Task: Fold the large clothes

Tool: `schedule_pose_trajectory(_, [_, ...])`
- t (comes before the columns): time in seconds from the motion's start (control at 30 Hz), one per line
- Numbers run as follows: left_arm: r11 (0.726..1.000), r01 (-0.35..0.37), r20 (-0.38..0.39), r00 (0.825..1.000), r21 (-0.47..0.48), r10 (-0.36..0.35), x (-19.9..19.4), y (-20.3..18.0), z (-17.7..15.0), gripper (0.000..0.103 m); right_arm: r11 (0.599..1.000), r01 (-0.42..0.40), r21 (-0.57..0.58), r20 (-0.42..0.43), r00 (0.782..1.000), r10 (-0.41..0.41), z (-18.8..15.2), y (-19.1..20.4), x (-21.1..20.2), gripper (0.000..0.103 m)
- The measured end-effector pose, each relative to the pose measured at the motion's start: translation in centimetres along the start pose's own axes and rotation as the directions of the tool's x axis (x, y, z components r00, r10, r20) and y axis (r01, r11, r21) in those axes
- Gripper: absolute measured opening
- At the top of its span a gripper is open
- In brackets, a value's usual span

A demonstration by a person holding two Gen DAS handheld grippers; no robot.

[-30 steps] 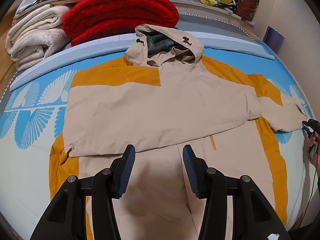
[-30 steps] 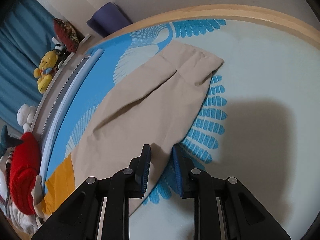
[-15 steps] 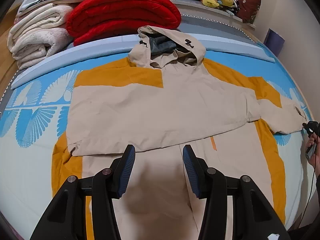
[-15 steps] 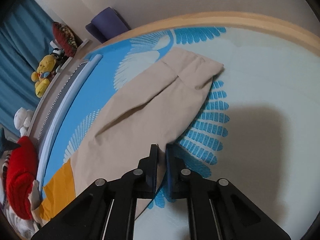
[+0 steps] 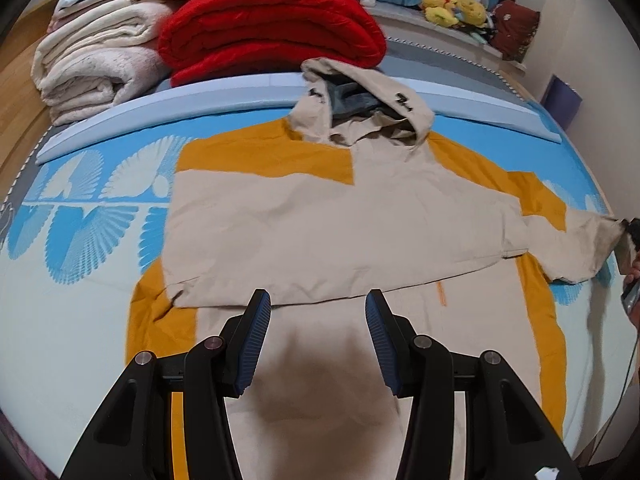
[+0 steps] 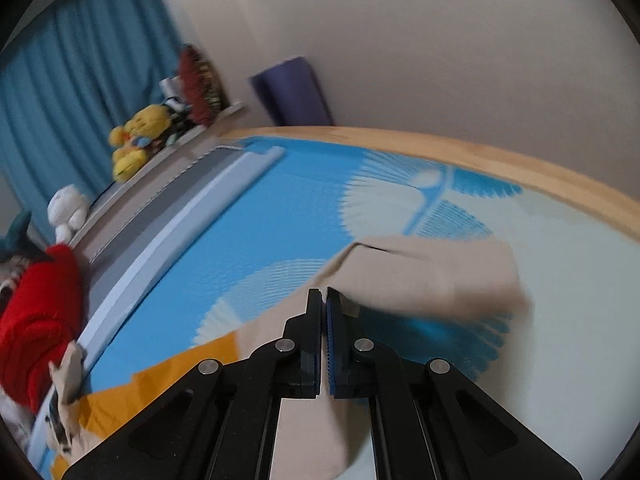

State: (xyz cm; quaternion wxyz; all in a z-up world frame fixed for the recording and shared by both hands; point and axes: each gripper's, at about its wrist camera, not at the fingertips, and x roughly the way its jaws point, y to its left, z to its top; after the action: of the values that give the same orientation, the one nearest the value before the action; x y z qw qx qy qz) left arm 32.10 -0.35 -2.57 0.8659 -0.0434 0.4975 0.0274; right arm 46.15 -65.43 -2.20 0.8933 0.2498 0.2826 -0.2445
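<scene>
Your beige and mustard-orange hooded jacket (image 5: 340,224) is lying flat on the bed, hood (image 5: 360,108) pointing toward the far pillows. One sleeve (image 5: 280,240) is lying folded across the chest; the other sleeve (image 6: 432,276) is hanging lifted off the sheet.

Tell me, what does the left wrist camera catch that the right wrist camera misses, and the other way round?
Only the left wrist view shows the whole jacket spread on the bed, one sleeve folded across its body, the cream blankets stacked beside the red one, and the left gripper open above the hem. Only the right wrist view shows the blue curtain, the bed's wooden edge and the right gripper shut on the other sleeve, lifting it. Both show the red blanket, the yellow plush toys and the blue patterned sheet.
</scene>
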Motion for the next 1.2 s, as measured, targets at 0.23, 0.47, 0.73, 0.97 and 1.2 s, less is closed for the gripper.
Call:
schedule_pose_trajectory(0.23, [0.995, -0.034, -0.051, 0.998, -0.093, 0.029, -0.6, 4.1, 0.5, 0.045, 0.953, -0.156, -0.259, -0.036, 0.988, 0.152, -4.8, 14.1, -4.9, 0.002])
schedule_pose_trajectory(0.47, [0.975, -0.029, -0.041, 0.999, -0.218, 0.020, -2.1, 8.6, 1.7, 0.045, 0.778, -0.487, -0.398, -0.239, 0.873, 0.425, -15.2, 29.9, -12.8, 0.002])
schedule_pose_trajectory(0.73, [0.957, -0.004, -0.045, 0.999, -0.289, -0.010, -3.4, 12.2, 2.0, 0.046, 0.550, -0.763, -0.340, -0.706, 0.593, 0.386, -32.1, 39.1, -14.1, 0.006])
schedule_pose_trajectory(0.97, [0.944, -0.001, -0.044, 0.999, -0.330, -0.015, -4.2, 14.6, 1.6, 0.046, 0.681, -0.655, -0.328, -0.653, 0.678, 0.337, -33.1, 36.0, -12.5, 0.057])
schedule_pose_trajectory(1.2, [0.936, 0.005, -0.046, 0.999, -0.353, -0.022, -4.4, 16.0, 1.3, 0.046, 0.908, -0.399, -0.131, -0.643, 0.731, 0.228, -32.6, 32.3, -6.1, 0.057])
